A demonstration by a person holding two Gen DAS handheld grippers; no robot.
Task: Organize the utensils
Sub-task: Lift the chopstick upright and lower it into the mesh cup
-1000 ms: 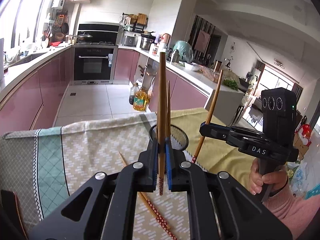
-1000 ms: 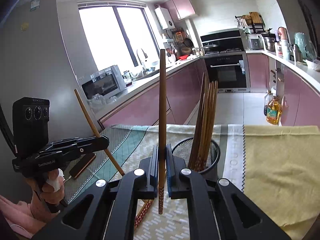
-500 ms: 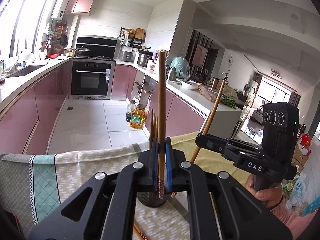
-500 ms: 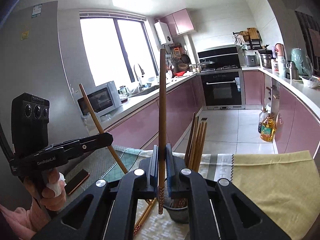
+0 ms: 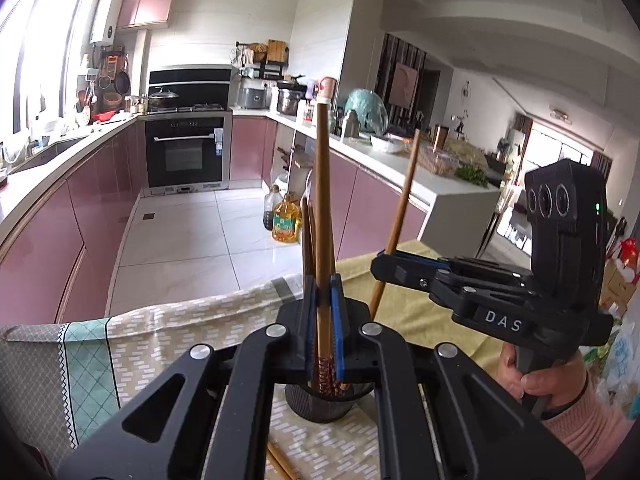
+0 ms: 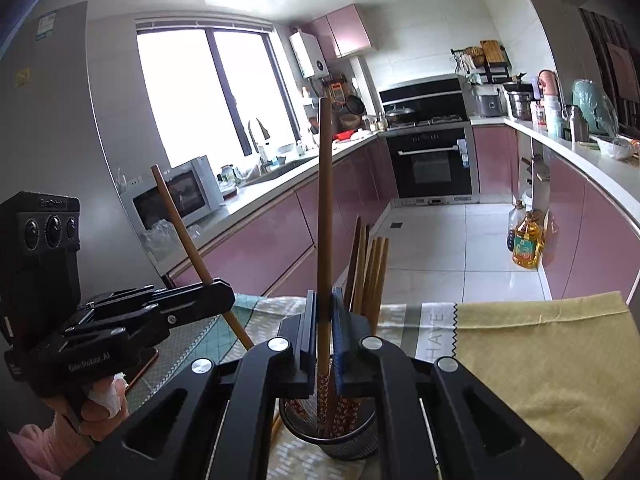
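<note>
My left gripper (image 5: 323,320) is shut on a wooden chopstick (image 5: 322,200), held upright with its patterned tip over the black mesh holder (image 5: 324,404). My right gripper (image 6: 323,328) is shut on another chopstick (image 6: 324,208), also upright, its tip inside the same holder (image 6: 340,440). Several chopsticks (image 6: 370,276) stand in the holder. The right gripper also shows in the left wrist view (image 5: 384,268), and the left gripper in the right wrist view (image 6: 224,300). A loose chopstick (image 5: 280,462) lies on the cloth below the holder.
The table carries a patterned cloth (image 5: 160,332) and a yellow cloth (image 6: 540,356). A phone (image 6: 142,364) lies on the table at the left. Pink kitchen cabinets, an oven (image 5: 186,152) and oil bottles (image 6: 526,240) on the floor lie beyond the table edge.
Both grippers have come down toward the holder with their chopsticks. The holder now sits directly under both sets of fingers, and the chopstick tips reach its rim.
</note>
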